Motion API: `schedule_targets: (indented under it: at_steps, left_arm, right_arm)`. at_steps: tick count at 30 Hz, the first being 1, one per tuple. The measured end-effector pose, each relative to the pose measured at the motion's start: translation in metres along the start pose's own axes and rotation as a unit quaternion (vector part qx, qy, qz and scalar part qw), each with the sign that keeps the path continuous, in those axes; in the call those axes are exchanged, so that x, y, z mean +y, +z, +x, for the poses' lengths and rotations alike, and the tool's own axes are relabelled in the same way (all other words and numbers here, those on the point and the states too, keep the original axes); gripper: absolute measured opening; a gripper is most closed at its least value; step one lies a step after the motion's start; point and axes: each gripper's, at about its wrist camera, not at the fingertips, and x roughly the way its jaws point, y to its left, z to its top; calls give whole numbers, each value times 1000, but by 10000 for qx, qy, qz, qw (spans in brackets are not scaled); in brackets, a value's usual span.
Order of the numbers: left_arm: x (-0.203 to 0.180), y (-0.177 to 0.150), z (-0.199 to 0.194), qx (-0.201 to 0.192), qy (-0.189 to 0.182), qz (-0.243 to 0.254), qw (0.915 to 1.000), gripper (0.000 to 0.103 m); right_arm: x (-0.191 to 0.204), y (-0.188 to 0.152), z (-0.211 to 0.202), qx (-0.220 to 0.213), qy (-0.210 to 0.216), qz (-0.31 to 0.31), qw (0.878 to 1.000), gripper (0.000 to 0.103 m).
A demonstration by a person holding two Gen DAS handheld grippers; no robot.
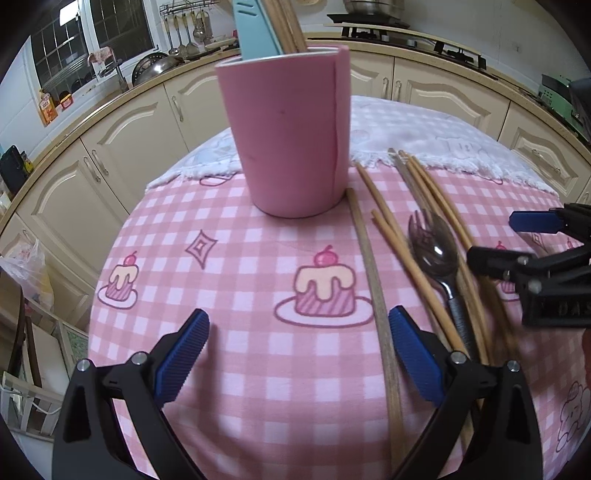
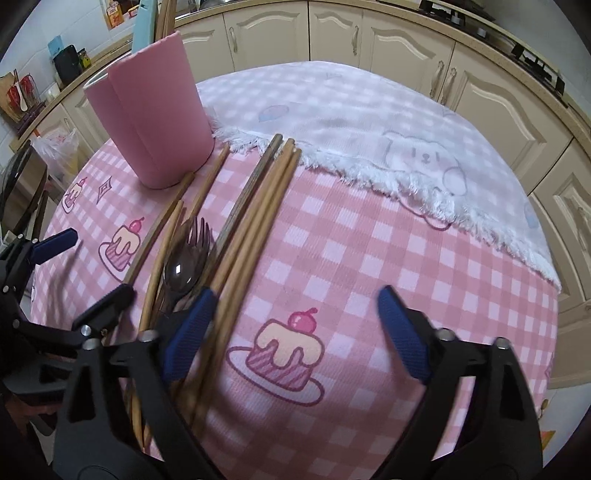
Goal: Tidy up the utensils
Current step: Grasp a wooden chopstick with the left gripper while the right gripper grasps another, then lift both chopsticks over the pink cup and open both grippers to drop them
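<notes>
A pink cup (image 1: 284,136) stands upright on the pink checked tablecloth (image 1: 229,258) and holds a light blue utensil (image 1: 255,29) and wooden chopsticks. To its right, several loose wooden chopsticks (image 1: 391,236) lie on the cloth with a dark spork (image 1: 436,251) among them. My left gripper (image 1: 297,325) is open above the cloth, with one dark chopstick (image 1: 373,280) just inside its right pad. My right gripper (image 2: 295,295) is open low over the table. The chopsticks (image 2: 251,221) run just inside its left pad, and the spork (image 2: 188,262) lies outside it. The pink cup (image 2: 155,122) is far left.
A white fringed cloth (image 2: 369,122) covers the far part of the table. Cream kitchen cabinets (image 2: 406,48) ring the table behind it. A plastic bag (image 1: 26,266) sits on the floor at left. The other gripper shows at each view's edge: right gripper (image 1: 491,238), left gripper (image 2: 98,264).
</notes>
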Motion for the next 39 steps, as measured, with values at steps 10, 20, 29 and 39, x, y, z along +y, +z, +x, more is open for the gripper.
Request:
schedule_targets:
  at_steps: [10, 20, 29, 39]
  left_arm:
    - [-7, 18, 5, 29, 59, 319, 9995, 95]
    - [-8, 33, 18, 268, -486, 313, 9980, 62]
    - [-19, 50, 16, 455, -977, 591, 9924, 5]
    - [7, 28, -46, -570, -1392, 3, 9886, 5]
  right_arm:
    - [-12, 15, -7, -75, 186, 315, 9993, 62]
    - [-6, 34, 14, 148, -223, -18, 9996, 51]
    - [-4, 51, 17, 144, 391, -69, 9991, 6]
    - [-36, 36, -51, -1018, 1114, 463, 9875, 6]
